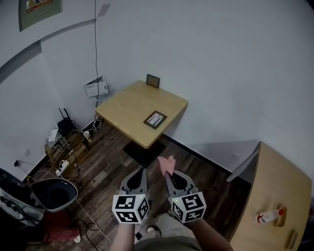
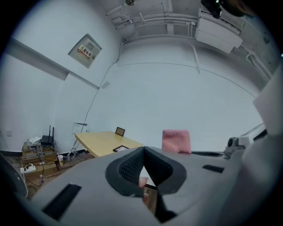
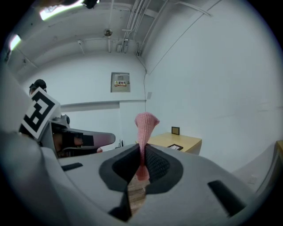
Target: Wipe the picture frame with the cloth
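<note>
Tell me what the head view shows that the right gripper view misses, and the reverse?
Head view only: the red-capped white spray bottle and the black-and-white marker cube on the right gripper. Right gripper view only: white ceiling pipes and a bright strip light. Both: the pink knitted cloth pinched in the right gripper, the light wooden table, a dark picture frame lying flat on it and a second frame standing at its far edge.
</note>
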